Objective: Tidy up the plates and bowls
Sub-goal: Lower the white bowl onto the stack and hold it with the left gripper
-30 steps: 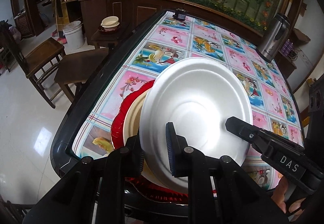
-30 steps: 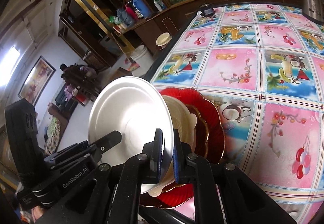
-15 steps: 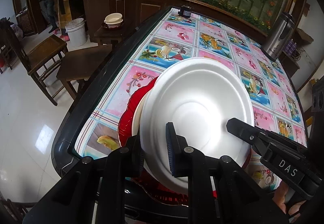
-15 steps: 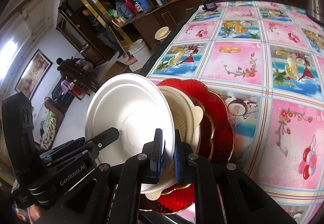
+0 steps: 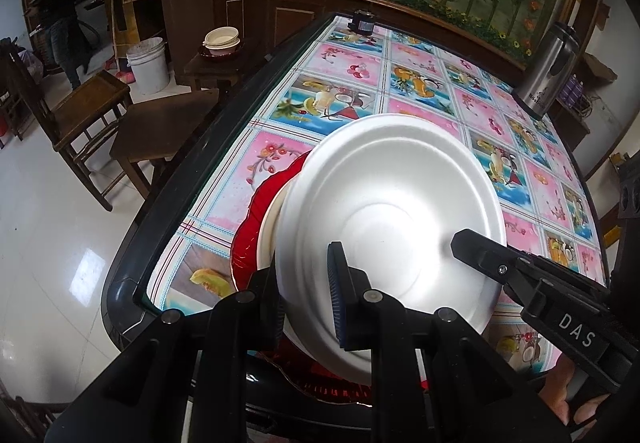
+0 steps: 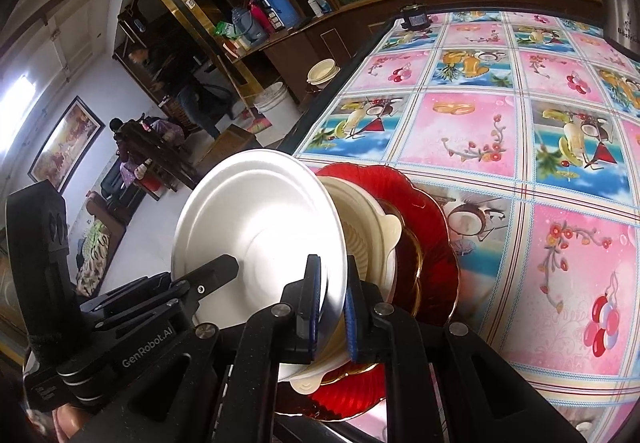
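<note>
White plate (image 5: 384, 219): centre of the left wrist frame, lower left of centre in the right wrist frame (image 6: 260, 239); held tilted up over the stack at the near table edge.
Left gripper (image 5: 304, 295): jaws closed on the plate's near rim, one pad on the upper face, the other hidden behind the rim.
Right gripper (image 6: 330, 307): blue pads pinched on the rim's right side.
Stack: cream bowl (image 6: 372, 239) in a red plate (image 6: 424, 211), lower centre of the right frame, on the tablecloth (image 6: 480, 131).
Facing: the plate's hollow face turns toward both cameras, raised edge up and away; whether its low edge touches the bowl, I cannot tell.
Long axis: none, it is round; the tilt runs from near-low to far-high.
Risk, slip: likely a thin, light rim; uneven pinch could let it pivot or bend.
Risk, knock: lowered askew, it may catch the bowl's handle and shove the stack.
Risk, edge: the stack overhangs close to the table's dark rim (image 5: 168, 179); a push could tip it off.
</note>
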